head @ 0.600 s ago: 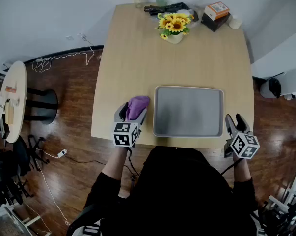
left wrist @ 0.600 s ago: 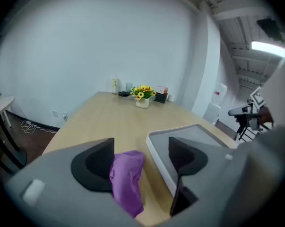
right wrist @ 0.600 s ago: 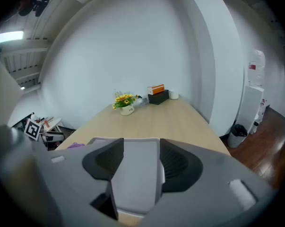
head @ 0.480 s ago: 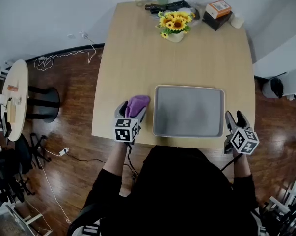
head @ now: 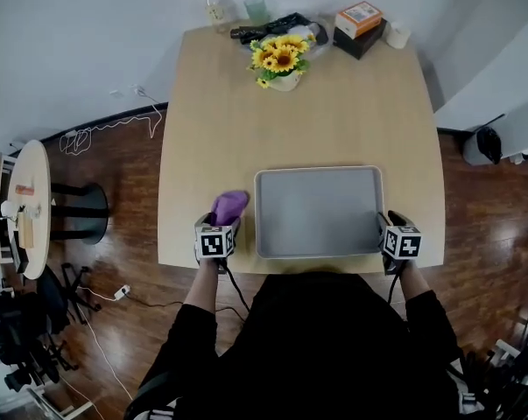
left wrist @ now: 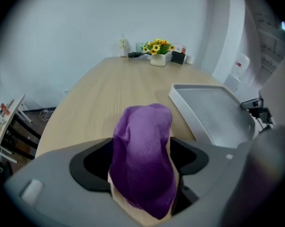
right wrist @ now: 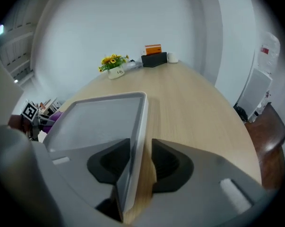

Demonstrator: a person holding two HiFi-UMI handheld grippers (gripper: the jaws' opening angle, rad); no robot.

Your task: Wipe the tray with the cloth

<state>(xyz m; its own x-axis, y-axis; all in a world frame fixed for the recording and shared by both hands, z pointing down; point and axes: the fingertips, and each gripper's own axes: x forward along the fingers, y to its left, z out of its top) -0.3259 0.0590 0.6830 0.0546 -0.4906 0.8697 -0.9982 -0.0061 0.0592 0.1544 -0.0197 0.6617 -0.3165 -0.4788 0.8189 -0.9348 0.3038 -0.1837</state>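
- Preparation at the table's near edge: the left gripper (head: 220, 226) points steeply down with its jaws spread wide on either side of the purple cloth (head: 231, 204). The cloth sits bunched on the wooden table (head: 334, 121), just left of the tray (head: 316, 213), and nothing shows the pads pressing on it yet.
- The step in hand looks like the pickup. It would go best if the jaws close on the thick middle of the bunch rather than a loose edge. The cloth should then be lifted clear of the tray's left rim before it is laid flat inside.
- The grey tray lies bare and square to the table edge, between the two grippers.
- The right gripper (right wrist: 141, 161) straddles the tray's right rim with its jaws partway apart, one inside the wall and one outside. A sliver of tabletop shows between the rim and the outer jaw, so it is not clamped. A firm pinch here would likely keep the tray from sliding under the wiping strokes.
- The only clear markings are the black-and-white squares on each gripper's cube. Print on the orange box (head: 360, 16) at the far end, right of the sunflowers (head: 279, 58), is too small to read.
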